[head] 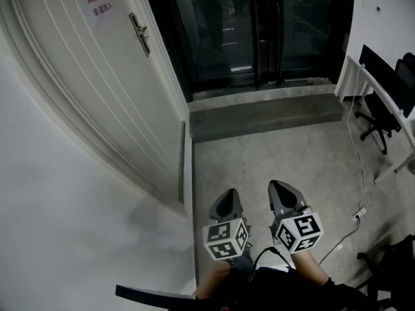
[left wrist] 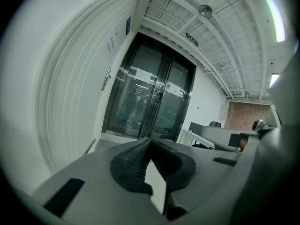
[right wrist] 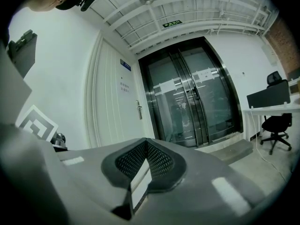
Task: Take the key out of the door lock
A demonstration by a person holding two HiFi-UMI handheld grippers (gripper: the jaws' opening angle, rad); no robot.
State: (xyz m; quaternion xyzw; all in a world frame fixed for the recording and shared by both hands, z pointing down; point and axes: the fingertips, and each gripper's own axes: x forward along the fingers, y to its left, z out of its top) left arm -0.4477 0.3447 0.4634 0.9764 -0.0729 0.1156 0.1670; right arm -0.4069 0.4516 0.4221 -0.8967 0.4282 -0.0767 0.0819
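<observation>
A white door (head: 97,89) stands at the left, with a metal handle and lock plate (head: 141,32) on it; any key there is too small to make out. The same handle (left wrist: 107,78) shows far ahead in the left gripper view, and the handle (right wrist: 138,109) also shows in the right gripper view. My left gripper (head: 229,193) and right gripper (head: 277,185) hang side by side low over the floor, well short of the door. The jaws of both are shut with nothing between them, as seen on the left gripper (left wrist: 149,140) and the right gripper (right wrist: 146,142).
Dark glass double doors (head: 259,31) stand ahead behind a raised concrete step (head: 266,115). A white desk (head: 382,102) with black office chairs (head: 379,118) lines the right wall. A cable and power strip (head: 358,212) lie on the floor at right. A notice (head: 98,4) is stuck on the door.
</observation>
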